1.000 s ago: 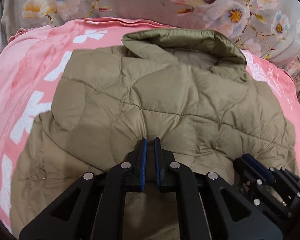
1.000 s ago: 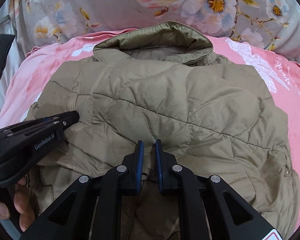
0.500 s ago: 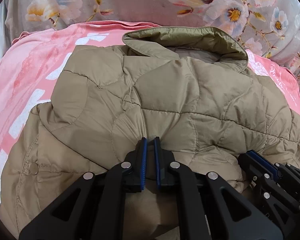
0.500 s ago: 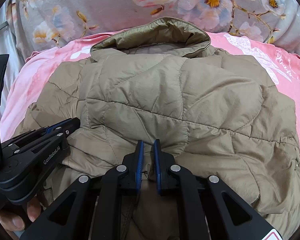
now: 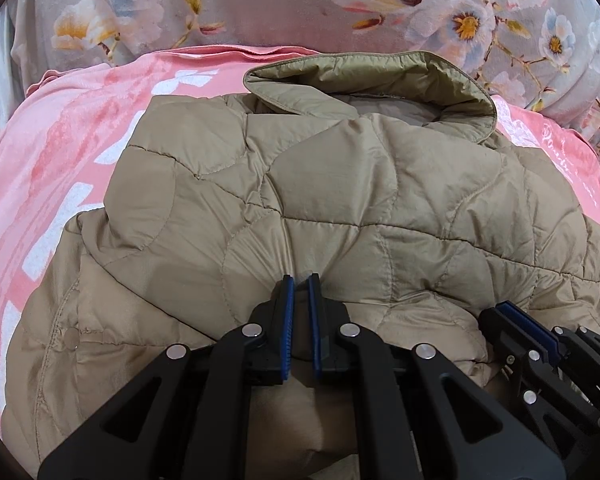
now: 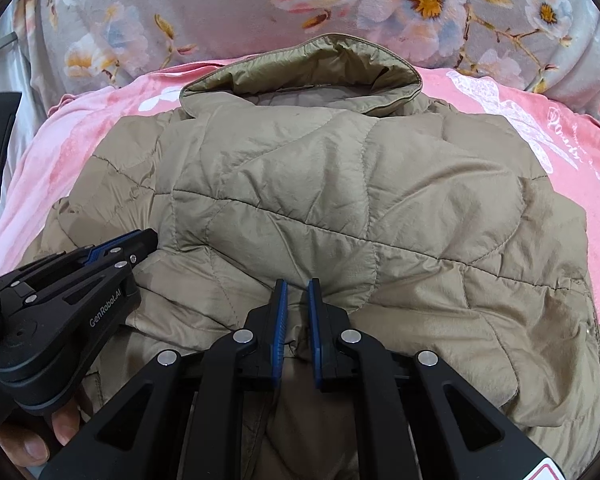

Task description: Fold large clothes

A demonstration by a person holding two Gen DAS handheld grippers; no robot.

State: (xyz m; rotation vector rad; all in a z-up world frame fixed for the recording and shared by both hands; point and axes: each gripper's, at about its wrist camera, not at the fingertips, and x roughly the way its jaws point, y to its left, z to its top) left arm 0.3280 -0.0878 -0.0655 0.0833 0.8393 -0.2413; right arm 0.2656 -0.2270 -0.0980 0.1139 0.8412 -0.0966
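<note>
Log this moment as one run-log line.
step: folding jacket | left tool: shut on jacket | right tool: shut on jacket | surface: pink blanket | collar: far side

Both of the 2 fisheye views look forward and steeply down along their own gripper's fingers, close over the quilted jacket (image 5: 380, 200). The left view sits left of the right view; each catches the other gripper at its edge. Both share the collar (image 6: 308, 72) and pink blanket (image 6: 560, 120).
</note>
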